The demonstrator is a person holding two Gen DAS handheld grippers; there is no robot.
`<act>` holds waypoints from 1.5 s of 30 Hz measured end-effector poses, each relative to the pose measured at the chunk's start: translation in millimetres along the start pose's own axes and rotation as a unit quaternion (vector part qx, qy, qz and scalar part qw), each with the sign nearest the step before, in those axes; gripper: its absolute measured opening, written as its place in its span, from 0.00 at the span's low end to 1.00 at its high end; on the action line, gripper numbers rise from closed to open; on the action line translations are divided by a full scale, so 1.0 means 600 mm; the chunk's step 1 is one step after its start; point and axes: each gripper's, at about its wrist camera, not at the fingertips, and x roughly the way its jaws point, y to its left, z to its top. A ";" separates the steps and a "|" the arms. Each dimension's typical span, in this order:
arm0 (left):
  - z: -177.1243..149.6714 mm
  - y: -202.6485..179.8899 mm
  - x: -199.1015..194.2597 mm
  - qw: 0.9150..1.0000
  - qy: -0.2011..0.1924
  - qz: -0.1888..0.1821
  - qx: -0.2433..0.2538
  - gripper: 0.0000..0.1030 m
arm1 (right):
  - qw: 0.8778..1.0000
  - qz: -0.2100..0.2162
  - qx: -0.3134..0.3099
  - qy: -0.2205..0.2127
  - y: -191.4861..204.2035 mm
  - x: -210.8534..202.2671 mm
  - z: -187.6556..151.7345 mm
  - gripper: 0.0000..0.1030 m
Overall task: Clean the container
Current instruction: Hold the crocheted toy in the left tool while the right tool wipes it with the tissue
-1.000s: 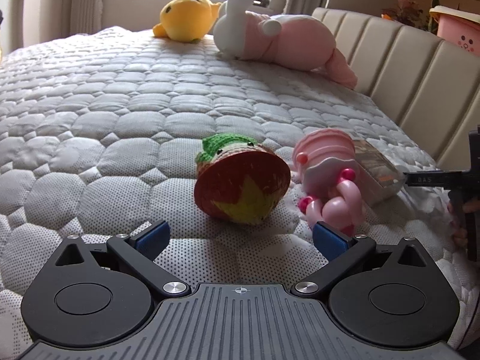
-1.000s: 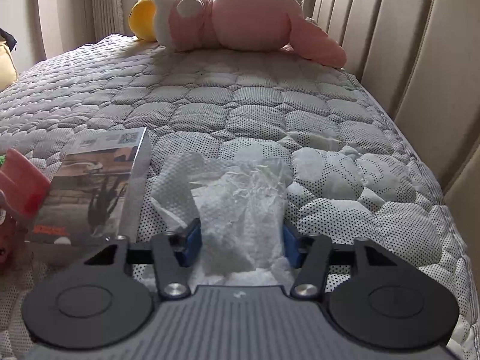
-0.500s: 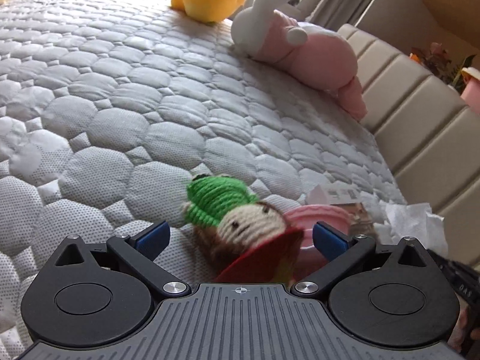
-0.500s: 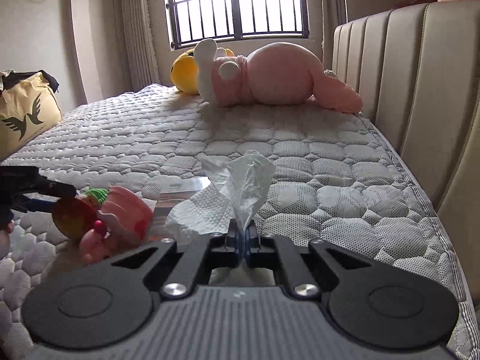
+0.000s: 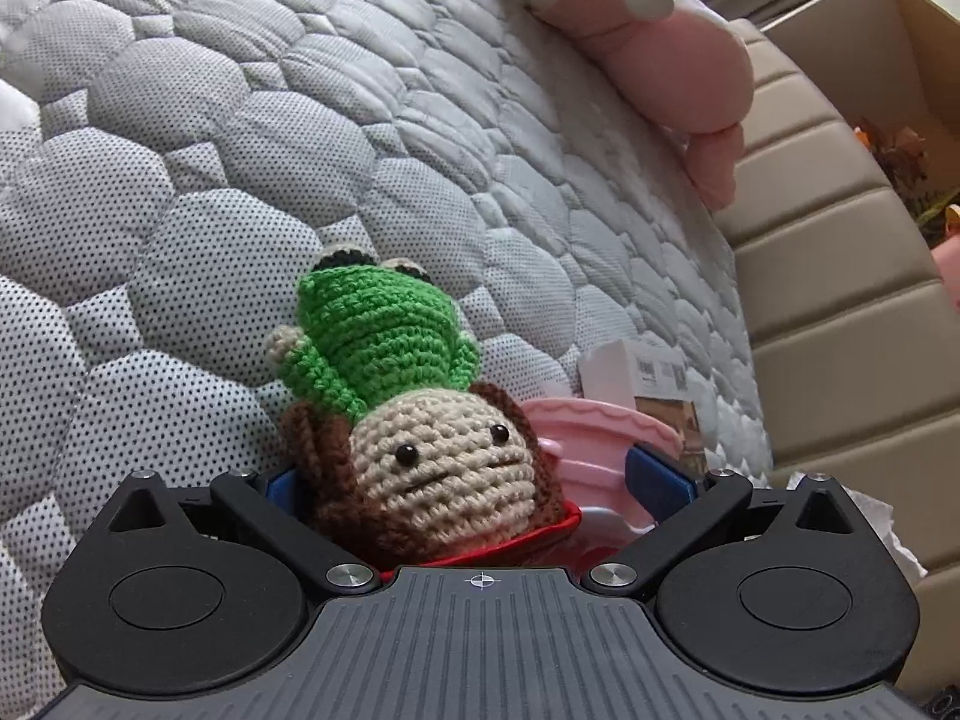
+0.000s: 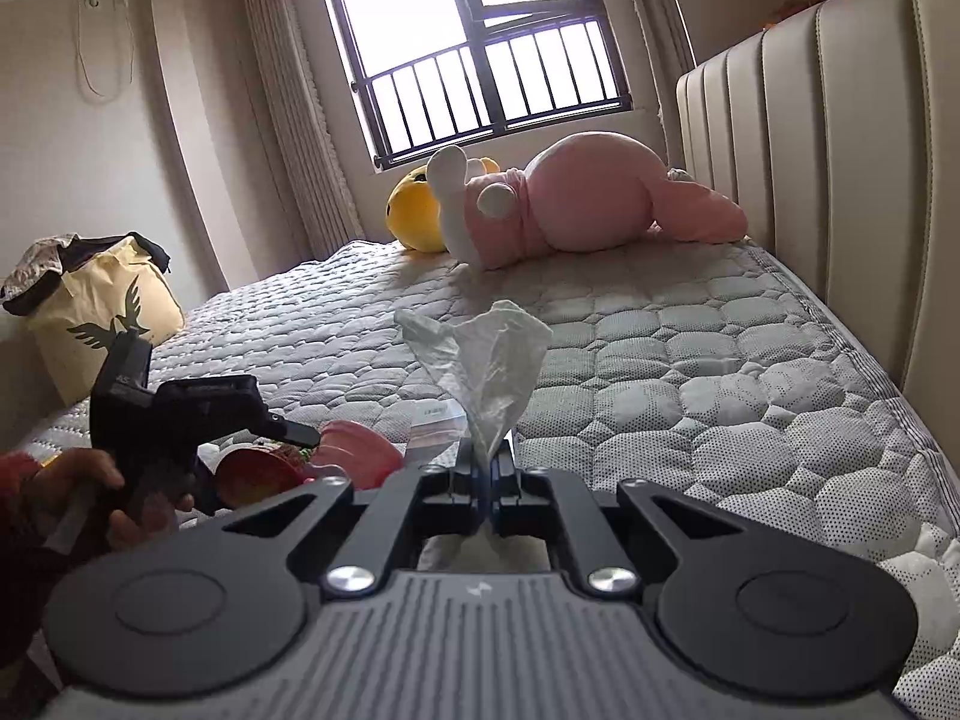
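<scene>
Jaws: left gripper (image 5: pixel 477 483) wide apart, crochet doll (image 5: pixel 414 420) and pink container (image 5: pixel 600 450) between fingers on mattress (image 5: pixel 180 180). Right gripper (image 6: pixel 491 480) clamped on tissue (image 6: pixel 486 360). Right view alone shows window (image 6: pixel 474 42), yellow bag (image 6: pixel 102 312).

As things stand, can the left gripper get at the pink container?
Probably not cleanly: the left gripper is open, but the crochet doll fills the gap between its fingers, with the pink container beside and behind it.
</scene>
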 end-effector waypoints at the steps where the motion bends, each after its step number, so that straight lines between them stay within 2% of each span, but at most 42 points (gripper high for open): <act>1: -0.002 0.001 0.000 1.000 -0.003 -0.001 -0.005 1.00 | 1.000 -0.002 0.004 0.000 -0.003 -0.002 -0.002 0.05; 5: 0.003 -0.012 -0.003 1.000 0.006 0.013 0.006 1.00 | 1.000 -0.013 0.021 0.000 -0.015 -0.009 -0.006 0.05; 7: -0.003 -0.016 -0.007 1.000 -0.003 0.015 0.025 0.98 | 1.000 -0.012 0.025 -0.001 -0.016 -0.014 -0.006 0.05; 8: -0.008 -0.016 -0.012 0.999 -0.014 0.016 0.038 0.93 | 1.000 -0.012 0.025 -0.004 -0.014 -0.019 -0.006 0.05; 9: -0.014 -0.017 -0.018 0.998 -0.024 0.021 0.056 0.76 | 1.000 -0.012 0.023 -0.008 -0.011 -0.023 -0.004 0.05; 12: -0.037 -0.019 -0.037 0.991 -0.056 0.033 0.116 0.76 | 1.000 -0.006 0.011 -0.020 0.007 -0.037 0.009 0.05; 15: -0.069 -0.024 -0.056 0.980 -0.078 0.043 0.180 0.76 | 0.999 0.013 -0.008 -0.032 0.039 -0.055 0.032 0.05; 17: -0.093 -0.030 -0.077 0.967 -0.089 0.058 0.231 0.76 | 0.998 0.034 -0.028 -0.034 0.068 -0.065 0.050 0.05; 19: -0.117 -0.035 -0.100 0.950 -0.095 0.073 0.289 0.76 | 0.997 0.055 -0.052 -0.031 0.102 -0.067 0.066 0.05; 21: -0.134 -0.031 -0.115 0.940 -0.087 0.082 0.321 0.76 | 0.994 0.084 -0.070 -0.022 0.139 -0.056 0.078 0.05; 24: -0.150 -0.018 -0.125 0.932 -0.070 0.095 0.343 0.76 | 0.987 0.139 -0.083 0.000 0.203 -0.019 0.090 0.05; 26: -0.158 -0.012 -0.134 0.929 -0.075 0.094 0.350 0.76 | 0.981 0.177 -0.078 0.021 0.247 0.021 0.086 0.05; 29: -0.165 -0.004 -0.141 0.929 -0.086 0.090 0.348 0.76 | 0.968 0.232 -0.064 0.067 0.306 0.093 0.070 0.05; 31: -0.165 0.001 -0.140 0.932 -0.087 0.087 0.342 0.77 | 0.963 0.241 -0.067 0.099 0.333 0.144 0.053 0.05; 33: -0.166 0.005 -0.140 0.932 -0.088 0.084 0.341 0.77 | 0.961 0.230 -0.079 0.133 0.347 0.190 0.034 0.05; 36: -0.169 0.005 -0.141 0.928 -0.091 0.083 0.352 0.77 | 0.958 0.202 -0.100 0.177 0.351 0.240 0.006 0.05; 41: -0.168 0.013 -0.138 0.922 -0.089 0.070 0.370 0.77 | 0.963 0.147 -0.111 0.199 0.312 0.255 -0.018 0.05; 43: -0.168 0.015 -0.137 0.914 -0.088 0.060 0.392 0.78 | 0.965 0.122 -0.114 0.205 0.292 0.254 -0.022 0.05; 45: -0.171 0.016 -0.138 0.896 -0.084 0.053 0.432 0.78 | 0.966 0.091 -0.120 0.208 0.271 0.254 -0.025 0.05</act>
